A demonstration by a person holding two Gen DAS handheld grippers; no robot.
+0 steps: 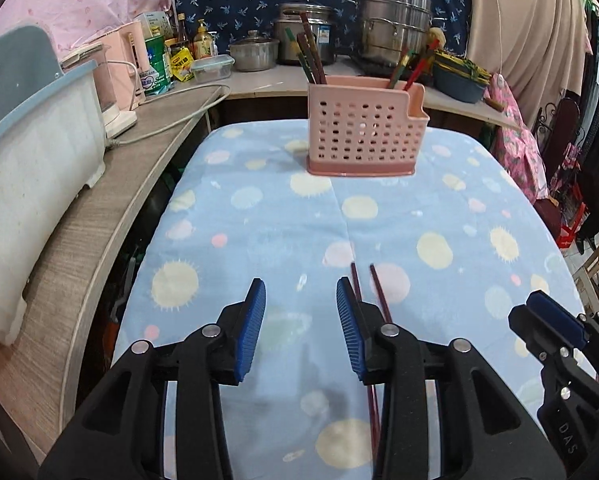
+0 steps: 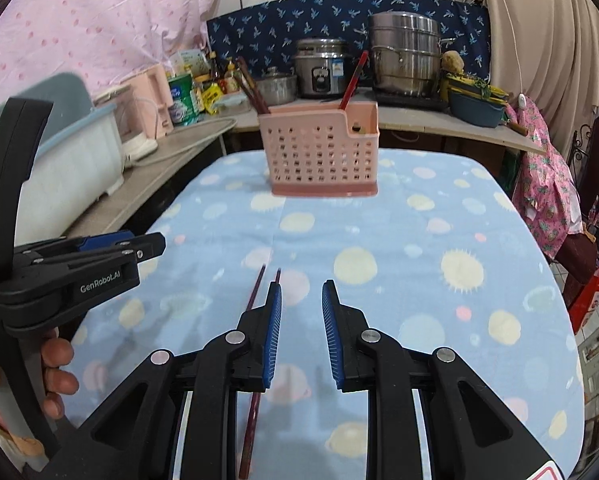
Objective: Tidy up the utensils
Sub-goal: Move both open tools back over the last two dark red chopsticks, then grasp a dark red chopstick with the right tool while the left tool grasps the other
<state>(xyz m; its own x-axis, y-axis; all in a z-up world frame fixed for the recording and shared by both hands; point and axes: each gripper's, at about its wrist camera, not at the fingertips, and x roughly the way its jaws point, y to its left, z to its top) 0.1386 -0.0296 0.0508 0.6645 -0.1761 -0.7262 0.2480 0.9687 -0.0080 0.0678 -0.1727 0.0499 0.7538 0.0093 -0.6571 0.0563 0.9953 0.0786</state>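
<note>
A table [image 1: 451,216] under a pale blue cloth with yellow and pink dots is filling most of both views. A grey counter [image 1: 111,208] is running along its left side and back, carrying a white and blue tub [image 1: 31,152], steel pots [image 1: 395,28], a pink kettle [image 1: 129,56] and jars. A pink perforated utensil holder [image 1: 361,132] is standing upright at the far end of the table, with several chopsticks [image 1: 310,54] leaning out of its compartments.

The left gripper [image 1: 301,320] is hovering above the cloth, jaws parted, nothing between the blue pads. The right gripper [image 2: 301,322] is sitting just beside it, jaws also parted with nothing between them. A hand [image 2: 55,372] is wrapping the left gripper's handle in the right view.

Two dark red chopsticks [image 1: 373,292] are lying flat on the cloth at the near end, running between the two grippers and under their inner fingers, well apart from the holder.
</note>
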